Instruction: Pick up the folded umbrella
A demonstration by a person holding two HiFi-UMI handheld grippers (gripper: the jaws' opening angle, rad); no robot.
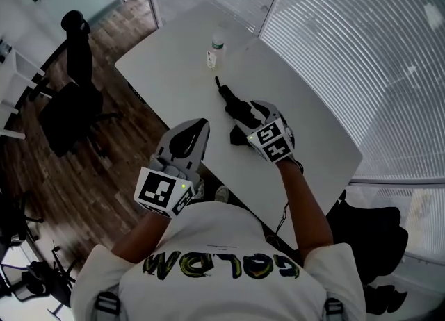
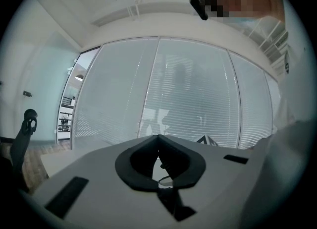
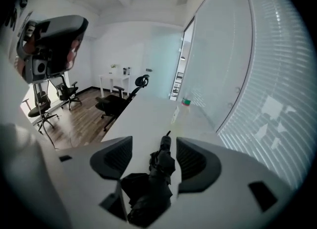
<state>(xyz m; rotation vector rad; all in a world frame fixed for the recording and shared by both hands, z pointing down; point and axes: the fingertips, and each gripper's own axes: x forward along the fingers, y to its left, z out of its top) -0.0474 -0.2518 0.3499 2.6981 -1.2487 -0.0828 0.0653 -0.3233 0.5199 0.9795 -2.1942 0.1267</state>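
Note:
The folded black umbrella (image 1: 231, 106) lies on the white table (image 1: 306, 111), its slim end pointing toward the far edge. My right gripper (image 1: 245, 121) is tilted down over its bulky near end. In the right gripper view the umbrella (image 3: 159, 171) lies between the two dark pads (image 3: 195, 159), with a strip of table showing on each side, so the jaws stand open around it without pressing. My left gripper (image 1: 199, 126) hovers at the table's near-left edge, apart from the umbrella. Pointing level at the window blinds, my left gripper (image 2: 158, 140) has its tips closed together with nothing held.
A small bottle with a green cap (image 1: 218, 42) and a little white item (image 1: 211, 59) stand beyond the umbrella. A black office chair (image 1: 73, 97) sits on the wood floor at left. Glass walls with blinds (image 1: 361, 48) border the table's far and right sides.

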